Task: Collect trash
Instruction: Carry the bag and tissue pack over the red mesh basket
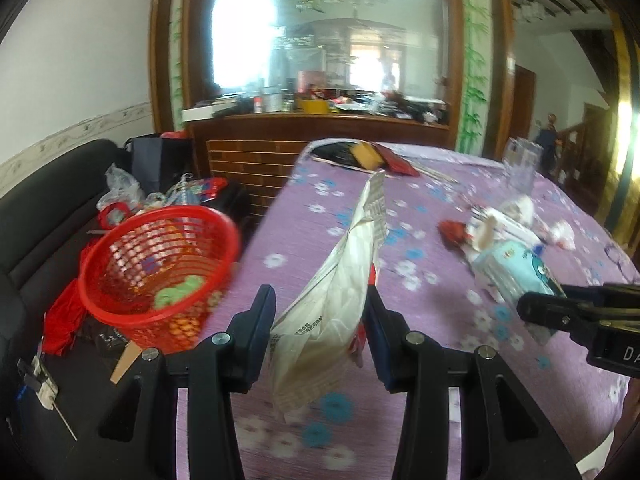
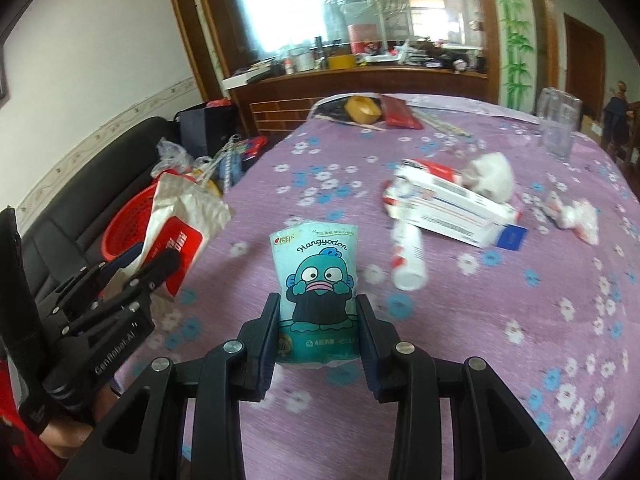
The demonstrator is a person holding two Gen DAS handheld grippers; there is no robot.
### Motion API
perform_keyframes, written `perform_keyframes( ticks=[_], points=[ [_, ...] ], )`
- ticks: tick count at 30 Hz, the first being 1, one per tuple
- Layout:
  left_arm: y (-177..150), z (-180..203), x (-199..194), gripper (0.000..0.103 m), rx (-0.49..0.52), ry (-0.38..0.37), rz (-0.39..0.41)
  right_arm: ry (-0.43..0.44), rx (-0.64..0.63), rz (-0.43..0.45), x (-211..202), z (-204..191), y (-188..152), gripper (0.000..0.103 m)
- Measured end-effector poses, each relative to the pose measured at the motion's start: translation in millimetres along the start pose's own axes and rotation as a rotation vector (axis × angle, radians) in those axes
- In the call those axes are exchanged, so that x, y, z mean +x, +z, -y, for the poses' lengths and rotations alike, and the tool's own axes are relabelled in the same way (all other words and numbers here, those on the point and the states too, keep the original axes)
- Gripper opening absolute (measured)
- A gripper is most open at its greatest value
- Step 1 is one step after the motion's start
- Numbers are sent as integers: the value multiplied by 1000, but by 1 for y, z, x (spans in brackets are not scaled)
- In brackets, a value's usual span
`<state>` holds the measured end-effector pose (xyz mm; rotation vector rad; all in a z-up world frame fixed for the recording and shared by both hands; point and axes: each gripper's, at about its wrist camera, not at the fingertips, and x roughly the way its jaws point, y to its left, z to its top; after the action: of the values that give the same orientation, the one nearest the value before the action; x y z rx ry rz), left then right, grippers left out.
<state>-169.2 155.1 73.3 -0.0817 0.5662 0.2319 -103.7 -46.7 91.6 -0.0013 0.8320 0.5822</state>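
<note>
My left gripper (image 1: pixel 320 312) is shut on a crumpled white and red bag (image 1: pixel 336 288), held above the table's left edge; the bag also shows in the right wrist view (image 2: pixel 180 220). A red mesh basket (image 1: pixel 160 264) stands off the table to the left, with green trash inside. My right gripper (image 2: pixel 318 328) is shut on a blue cartoon tissue pack (image 2: pixel 316 284), held just above the purple tablecloth (image 2: pixel 480 340). The tissue pack also shows in the left wrist view (image 1: pixel 516 272). A white box (image 2: pixel 452 208), a white bottle (image 2: pixel 408 260) and paper wads (image 2: pixel 492 176) lie on the table.
A tape roll (image 2: pixel 362 110) and a red pouch (image 2: pixel 400 116) lie at the table's far end. Clear glasses (image 2: pixel 560 124) stand at the far right. A black sofa (image 1: pixel 44 220) with bags and clutter is on the left. A wooden cabinet (image 1: pixel 320 132) stands behind.
</note>
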Motion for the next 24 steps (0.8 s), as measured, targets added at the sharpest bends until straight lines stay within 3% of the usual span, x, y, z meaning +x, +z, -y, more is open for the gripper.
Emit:
perform_keyframes(
  ticks=[6,14,24],
  points=[
    [13,-58,-3,43,-85,73,8,91,-48,-29,18,-35,28,40],
    [22,-131,6,43,-175,159,-38,203,-89,-89,59,-92,61,41],
    [29,-174,26,43,-226,195,-70,287,-118,-123,102,-154,99,42]
  ],
)
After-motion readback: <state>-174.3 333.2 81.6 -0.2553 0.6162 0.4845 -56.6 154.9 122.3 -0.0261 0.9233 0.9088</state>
